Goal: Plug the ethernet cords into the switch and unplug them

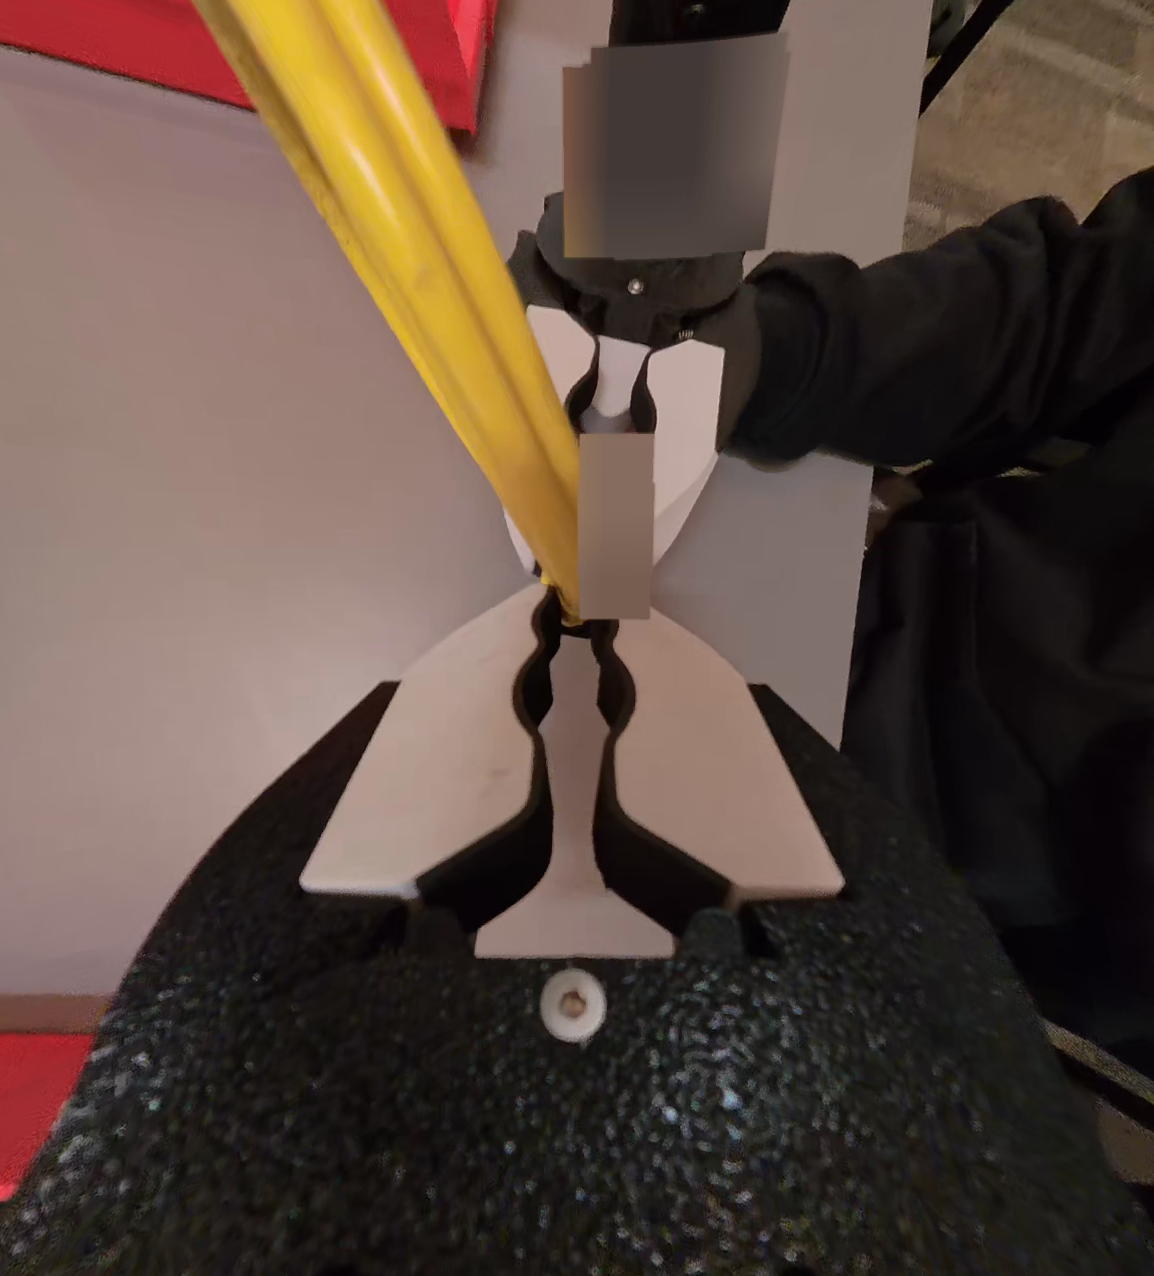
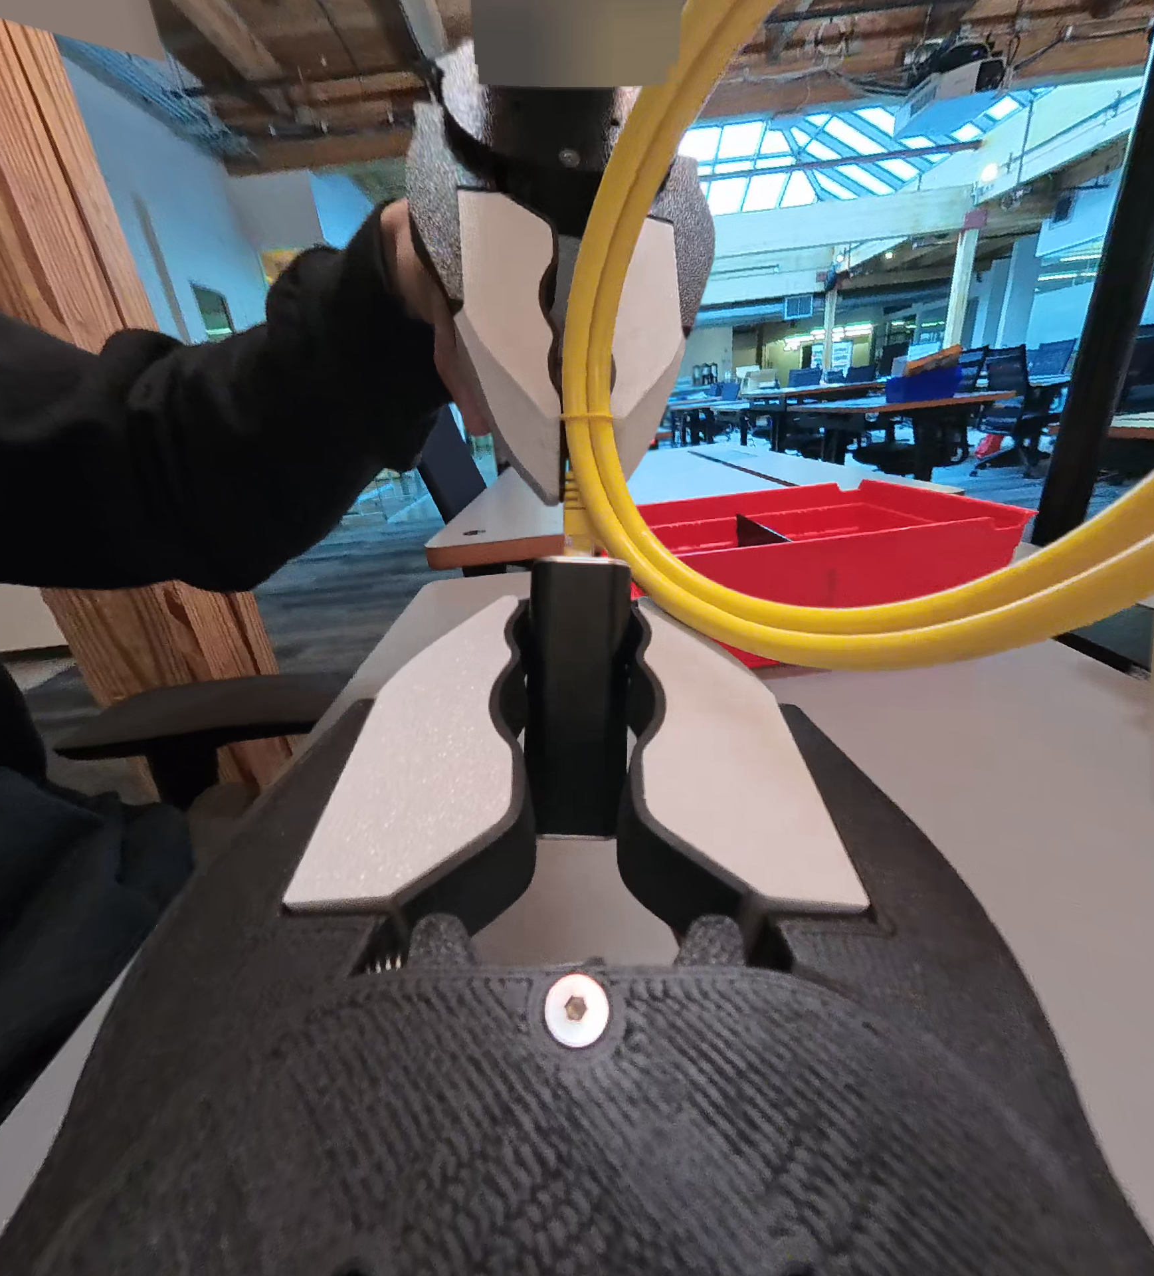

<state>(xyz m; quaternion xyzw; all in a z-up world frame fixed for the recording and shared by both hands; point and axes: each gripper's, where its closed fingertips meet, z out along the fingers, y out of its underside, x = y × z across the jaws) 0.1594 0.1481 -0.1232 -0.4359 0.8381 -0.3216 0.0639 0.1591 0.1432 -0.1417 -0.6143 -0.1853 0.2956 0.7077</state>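
Hiding switch [image 2: 577, 697] ports; cord [image 2: 588, 387] plug obscured.

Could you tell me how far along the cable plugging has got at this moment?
Done: the right gripper clamps the black box-shaped switch upright on the grey table. In hand: the left gripper pinches the coiled yellow ethernet cord near its plug, whose tip meets the switch's top; whether it is seated is unclear. Left: apparently seating it, then unplugging.
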